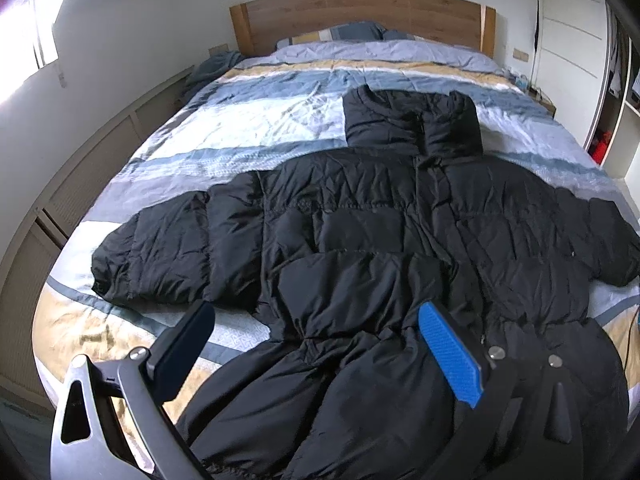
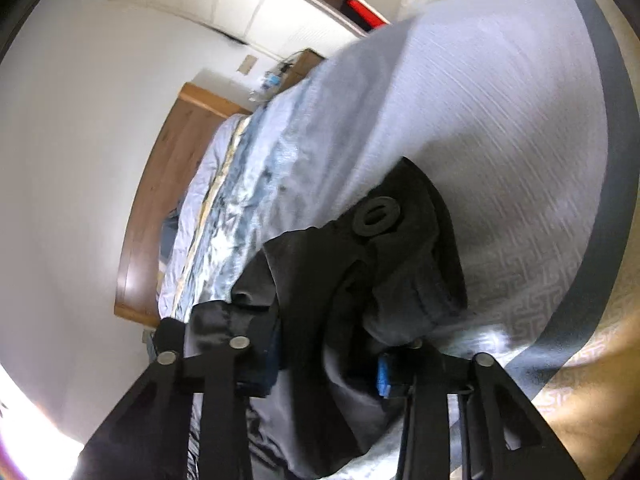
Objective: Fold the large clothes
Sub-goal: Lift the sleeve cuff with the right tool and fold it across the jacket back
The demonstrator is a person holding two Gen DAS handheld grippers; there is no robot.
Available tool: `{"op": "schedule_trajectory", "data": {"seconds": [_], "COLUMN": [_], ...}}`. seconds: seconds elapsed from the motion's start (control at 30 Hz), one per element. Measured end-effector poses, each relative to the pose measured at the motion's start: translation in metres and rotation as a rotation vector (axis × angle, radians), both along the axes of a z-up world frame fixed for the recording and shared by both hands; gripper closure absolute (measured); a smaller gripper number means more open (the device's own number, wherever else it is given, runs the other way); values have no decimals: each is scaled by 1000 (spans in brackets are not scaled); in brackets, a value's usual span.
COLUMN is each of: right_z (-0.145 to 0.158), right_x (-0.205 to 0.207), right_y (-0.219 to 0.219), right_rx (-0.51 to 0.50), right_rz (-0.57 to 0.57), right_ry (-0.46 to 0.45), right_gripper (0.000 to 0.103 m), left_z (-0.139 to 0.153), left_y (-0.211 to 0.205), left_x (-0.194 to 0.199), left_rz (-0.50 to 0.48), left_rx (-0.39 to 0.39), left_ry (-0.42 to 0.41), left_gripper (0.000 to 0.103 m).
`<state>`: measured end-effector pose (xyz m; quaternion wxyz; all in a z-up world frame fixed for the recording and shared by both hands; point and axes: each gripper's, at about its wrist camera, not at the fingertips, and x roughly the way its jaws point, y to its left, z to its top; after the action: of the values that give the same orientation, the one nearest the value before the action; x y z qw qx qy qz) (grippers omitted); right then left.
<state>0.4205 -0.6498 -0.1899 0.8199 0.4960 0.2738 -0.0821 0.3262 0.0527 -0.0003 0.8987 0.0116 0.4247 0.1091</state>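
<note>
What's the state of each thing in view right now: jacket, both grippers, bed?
black puffer jacket: spread flat, front up, zipped, sleeves out to both sides, not yet folded.
left gripper: open, above the jacket's lower part, holding nothing.
right gripper: black jacket fabric bunched between its fingers; appears shut on it.
bed: made, striped cover wrinkled.
wardrobe: open.

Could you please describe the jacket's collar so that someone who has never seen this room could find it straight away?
Start at the wooden headboard and come down the striped bed cover to the black puffer jacket spread flat. The collar is the upright block at its top end, nearest the pillows, unlike the sleeves reaching out sideways.
</note>
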Motion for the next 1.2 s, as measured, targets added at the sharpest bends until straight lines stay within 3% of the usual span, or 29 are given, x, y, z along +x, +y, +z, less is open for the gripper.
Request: {"op": "schedule_trajectory", "data": {"seconds": [0.27,0.63,0.83,1.2], "right_z": [66,147,159,154], "right_x": [-3,-19,-41,-62], "right_y": [40,149,205,299], "right_rx": [-91,-227,-272,-351], "right_rz": [119,378,519,727], "right_ry": [-98,-207,-240,-227], "right_gripper": [76,81,82,85], "left_z": [22,49,56,61], "left_y": [11,30,47,77], "left_x": [-28,-79,-110,-148], "left_rz": [-1,-13,9,61], "left_rx": [-24,-89,-106,-138], "left_ry": [-47,-103,-125,-160], "left_gripper": [0,0,0,0]}}
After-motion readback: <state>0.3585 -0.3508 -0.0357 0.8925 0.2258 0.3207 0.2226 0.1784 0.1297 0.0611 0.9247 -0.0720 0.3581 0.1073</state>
